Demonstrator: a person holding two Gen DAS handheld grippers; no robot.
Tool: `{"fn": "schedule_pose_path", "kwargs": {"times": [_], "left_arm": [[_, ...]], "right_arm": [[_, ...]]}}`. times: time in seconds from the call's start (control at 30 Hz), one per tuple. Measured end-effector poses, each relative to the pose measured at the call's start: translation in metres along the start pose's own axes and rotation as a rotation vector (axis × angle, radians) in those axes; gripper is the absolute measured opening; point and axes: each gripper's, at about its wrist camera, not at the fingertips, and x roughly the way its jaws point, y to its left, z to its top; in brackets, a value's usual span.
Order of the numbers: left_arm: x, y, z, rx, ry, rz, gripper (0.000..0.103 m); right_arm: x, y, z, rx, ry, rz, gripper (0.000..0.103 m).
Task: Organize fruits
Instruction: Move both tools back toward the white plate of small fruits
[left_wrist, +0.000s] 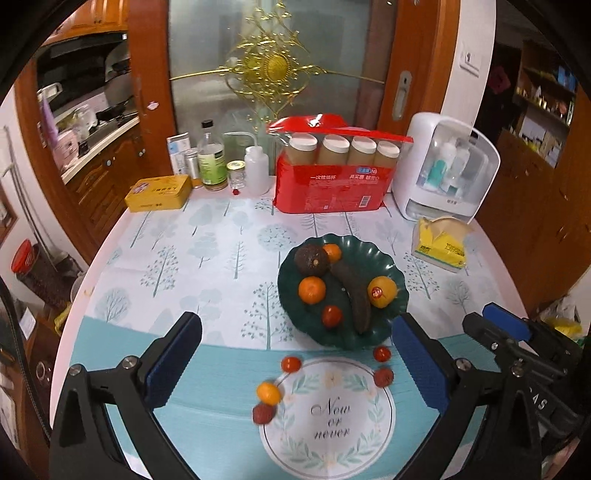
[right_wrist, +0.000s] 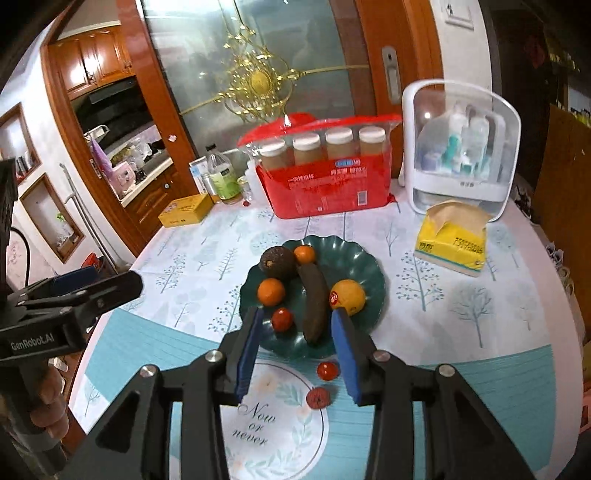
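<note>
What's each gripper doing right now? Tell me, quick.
Left gripper: open wide, holding nothing.
Right gripper: partly open, nothing between its pads.

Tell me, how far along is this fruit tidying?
Partly done. The green plate already holds an avocado, a dark banana, three orange fruits, a yellow one and a small red one. Nothing is in hand: the left gripper and right gripper are both open and empty. Still loose on the tablecloth: a small orange and four small red fruits, such as this one.
</note>
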Motion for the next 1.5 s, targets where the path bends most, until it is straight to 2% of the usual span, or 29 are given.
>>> {"fn": "schedule_pose_path", "kwargs": {"times": [0.13, 0.3, 0.53, 0.8, 0.9, 1.07, 1.2, 1.33, 1.43, 1.5], "left_arm": [[-0.010, 0.011, -0.027, -0.018, -0.002, 0.032, 0.102], [0.002, 0.022, -0.067, -0.037, 0.041, 0.062, 0.102], [0.058, 0.034, -0.117, -0.073, 0.172, 0.087, 0.102], [0.113, 0.047, -0.150, -0.121, 0.233, 0.083, 0.099], [0.130, 0.050, -0.154, -0.147, 0.249, 0.071, 0.092], [0.154, 0.049, -0.158, -0.161, 0.278, 0.058, 0.072], [0.162, 0.046, -0.160, -0.151, 0.279, 0.056, 0.060], [0.165, 0.050, -0.159, -0.149, 0.275, 0.067, 0.042], [0.165, 0.051, -0.159, -0.141, 0.271, 0.060, 0.027], [0.164, 0.051, -0.160, -0.144, 0.266, 0.060, 0.027]], "right_arm": [[-0.010, 0.001, -0.015, -0.006, 0.007, 0.000, 0.044], [0.001, -0.001, -0.038, -0.014, 0.055, -0.003, 0.044], [0.038, -0.010, -0.073, 0.004, 0.138, -0.016, 0.044], [0.094, -0.022, -0.105, 0.047, 0.244, -0.025, 0.044], [0.112, -0.026, -0.112, 0.060, 0.269, -0.028, 0.044], [0.134, -0.033, -0.117, 0.088, 0.288, -0.028, 0.044], [0.143, -0.031, -0.117, 0.073, 0.287, -0.031, 0.044], [0.149, -0.026, -0.118, 0.048, 0.275, -0.036, 0.043], [0.151, -0.024, -0.117, 0.033, 0.262, -0.042, 0.032], [0.152, -0.025, -0.116, 0.037, 0.255, -0.041, 0.031]]}}
